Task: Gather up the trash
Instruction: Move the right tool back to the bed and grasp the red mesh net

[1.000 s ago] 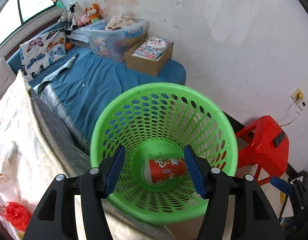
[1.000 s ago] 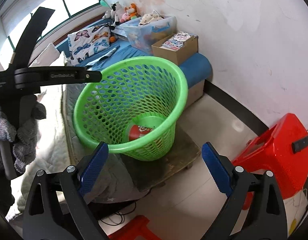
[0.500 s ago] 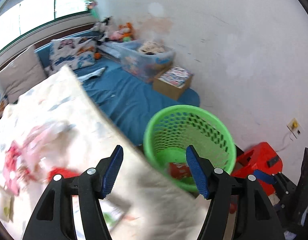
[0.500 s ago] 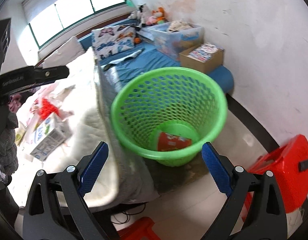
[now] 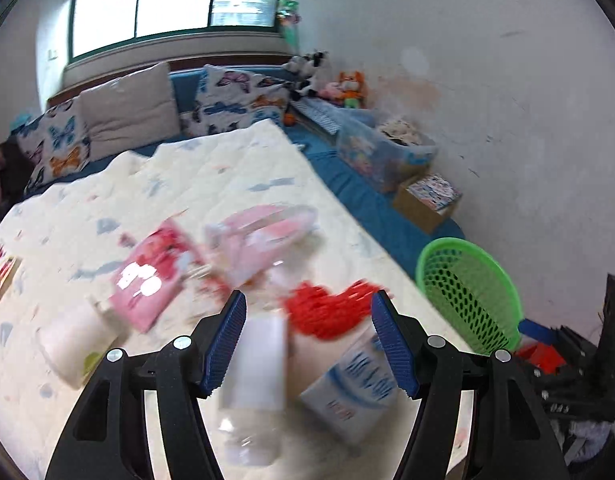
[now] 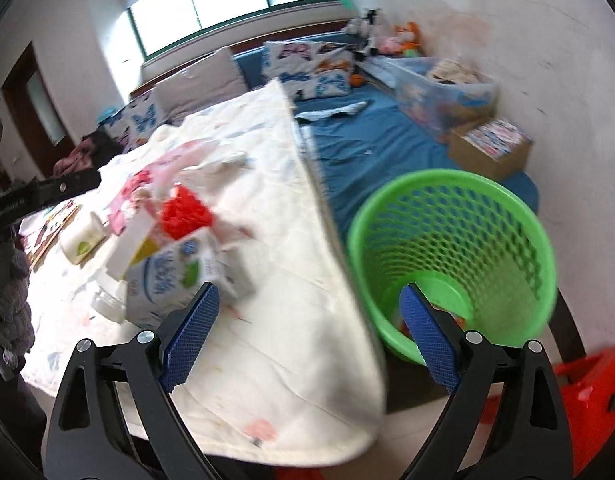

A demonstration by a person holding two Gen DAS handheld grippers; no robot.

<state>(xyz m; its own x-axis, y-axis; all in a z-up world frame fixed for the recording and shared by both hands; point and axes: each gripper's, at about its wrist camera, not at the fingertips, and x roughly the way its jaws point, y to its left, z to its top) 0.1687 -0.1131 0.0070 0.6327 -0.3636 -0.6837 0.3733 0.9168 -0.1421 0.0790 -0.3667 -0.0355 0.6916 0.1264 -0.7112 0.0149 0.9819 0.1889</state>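
Left tongs wide and empty, over the trash pile on the quilted bed: clear bottle between the jaws, milk carton and red mesh just beyond. Right tongs wide, empty, just narrowing, green basket ahead-right. Step: picking the next piece. Next: drop onto the bottle, close.

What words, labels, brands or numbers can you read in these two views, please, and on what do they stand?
None can be read.
Pink packet: white characters, blurred.
Blue-and-white carton: print blurred.
Left gripper's black arm: small lettering, too blurred.
Cardboard box: contents too small.
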